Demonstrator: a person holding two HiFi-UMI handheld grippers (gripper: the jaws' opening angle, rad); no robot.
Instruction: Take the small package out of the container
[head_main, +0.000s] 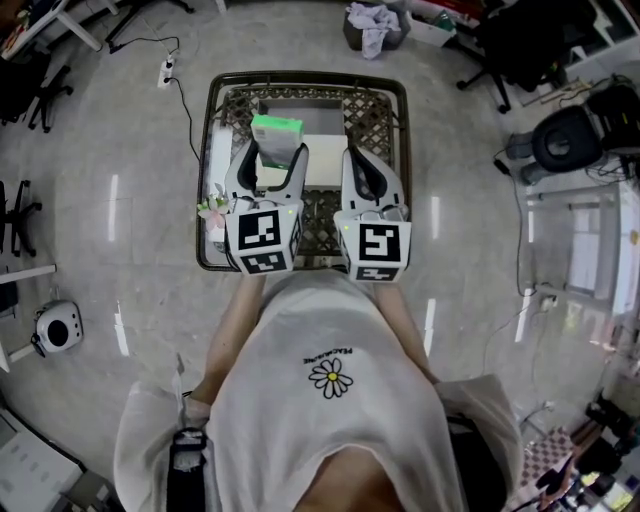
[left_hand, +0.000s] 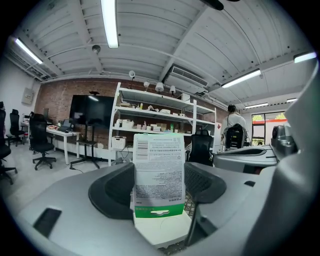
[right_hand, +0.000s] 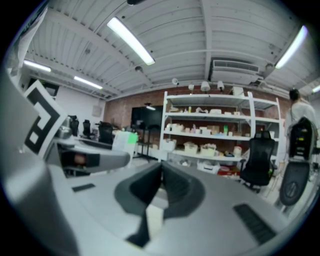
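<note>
The small package, white with a green band, is upright between the jaws of my left gripper, held above the dark lattice-walled container on the floor. The left gripper view shows the same package, its printed label facing the camera and both pads pressed on its sides. My right gripper hovers over the container's right half. Its jaws are shut together with nothing between them. From the right gripper view the package appears off to the left.
A flat white box lies in the container's far part. A small flower-like item sits at its left rim. On the floor are a power strip, a bin with cloth, office chairs and a round device.
</note>
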